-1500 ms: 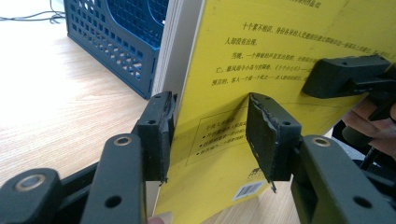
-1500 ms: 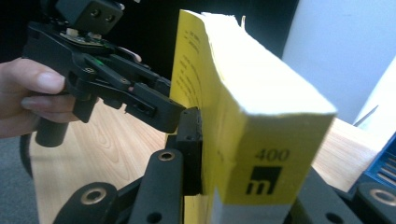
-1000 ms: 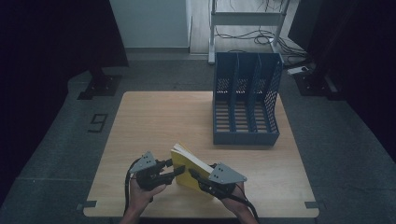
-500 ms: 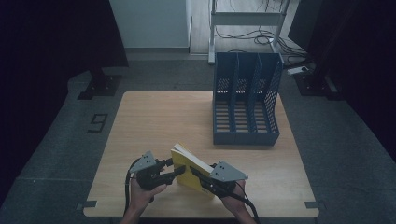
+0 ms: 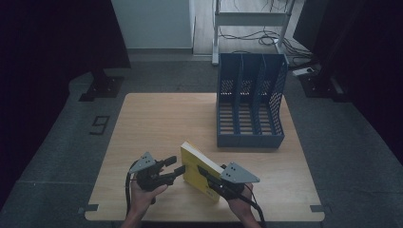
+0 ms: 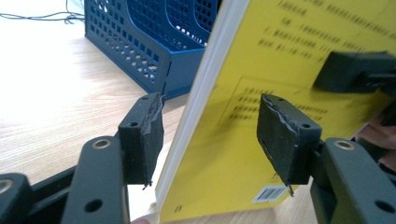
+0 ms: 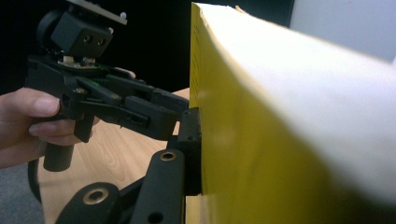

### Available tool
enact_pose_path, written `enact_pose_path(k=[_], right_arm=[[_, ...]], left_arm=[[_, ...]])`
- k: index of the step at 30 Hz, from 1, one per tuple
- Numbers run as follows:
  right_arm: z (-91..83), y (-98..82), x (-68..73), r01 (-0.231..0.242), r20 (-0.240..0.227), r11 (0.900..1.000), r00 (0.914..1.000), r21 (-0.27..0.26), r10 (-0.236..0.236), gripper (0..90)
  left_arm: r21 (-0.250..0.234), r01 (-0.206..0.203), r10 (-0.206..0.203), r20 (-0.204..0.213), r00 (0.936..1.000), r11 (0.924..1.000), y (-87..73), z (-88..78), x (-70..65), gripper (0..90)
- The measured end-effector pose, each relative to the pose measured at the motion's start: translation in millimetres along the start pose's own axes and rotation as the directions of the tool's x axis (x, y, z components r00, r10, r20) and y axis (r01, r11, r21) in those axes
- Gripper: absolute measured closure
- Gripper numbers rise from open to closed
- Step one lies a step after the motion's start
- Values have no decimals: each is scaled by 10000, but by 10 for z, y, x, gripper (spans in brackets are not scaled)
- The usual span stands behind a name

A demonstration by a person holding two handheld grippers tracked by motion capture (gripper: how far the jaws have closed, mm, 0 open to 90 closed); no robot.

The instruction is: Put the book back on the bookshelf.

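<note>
Standing on its lower edge near the front of the table (image 5: 157, 118), the yellow book (image 5: 196, 167) leans a little and sits well in front of the blue file rack (image 5: 249, 107), toward the person's side. The rack has 3 slots and stands at the back right of the table.

The right claw (image 5: 205, 172) is clamped shut on the book from the side away from the rack's front; in the right gripper view 1 black pad presses flat against the yellow cover (image 7: 243, 140), with the white page edges above it. The right hand (image 5: 240, 202) holds that claw from below, nearer the table's front edge than the book.

The left claw (image 5: 174, 167) is on the book's left, farther from the rack than the book's top corner. Its jaws have just been opening and now stand apart. In the left gripper view the book (image 6: 261, 116) rises between the 2 pads, its page edge just beside the left pad without clear contact, and the right pad stands off the yellow cover. Behind the book in that view, the rack (image 6: 154, 42) is on the table. The left hand (image 5: 142, 190) grips the claw's handle.
</note>
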State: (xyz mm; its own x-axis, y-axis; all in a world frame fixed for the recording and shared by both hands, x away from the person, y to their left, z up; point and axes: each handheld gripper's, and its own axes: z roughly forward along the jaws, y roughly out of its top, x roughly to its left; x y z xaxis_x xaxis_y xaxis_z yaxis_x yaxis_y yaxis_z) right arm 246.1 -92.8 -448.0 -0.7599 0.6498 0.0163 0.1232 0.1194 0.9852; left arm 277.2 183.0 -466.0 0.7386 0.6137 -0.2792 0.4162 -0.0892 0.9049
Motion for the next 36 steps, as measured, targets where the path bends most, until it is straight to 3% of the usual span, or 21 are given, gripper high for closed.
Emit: enact_pose_path(k=[6,11,15,22,28,36], right_arm=[[-85,54,-35,-22,255,9998,9997,-184,27,744],[-120,79,-29,126,374,9998,9992,-168,-119,744],[-126,93,-24,172,396,9997,9991,-183,-165,744],[-63,147,-34,-20,679,9999,9977,-133,29,744],[6,302,-9,193,860,9998,9961,-12,-191,744],[-41,539,-92,145,1310,9994,9913,-306,-103,744]], left_arm=[[313,71,-63,-249,9997,9995,-18,26,27,398],[791,377,-333,-553,9979,9962,-66,86,75,402],[961,308,-245,-661,9975,9949,-72,99,82,400],[773,494,-429,-838,9956,9958,-37,10,139,396],[583,572,-532,-677,9963,9967,6,-78,119,392],[931,630,-584,-514,9970,9937,-10,-31,108,387]])
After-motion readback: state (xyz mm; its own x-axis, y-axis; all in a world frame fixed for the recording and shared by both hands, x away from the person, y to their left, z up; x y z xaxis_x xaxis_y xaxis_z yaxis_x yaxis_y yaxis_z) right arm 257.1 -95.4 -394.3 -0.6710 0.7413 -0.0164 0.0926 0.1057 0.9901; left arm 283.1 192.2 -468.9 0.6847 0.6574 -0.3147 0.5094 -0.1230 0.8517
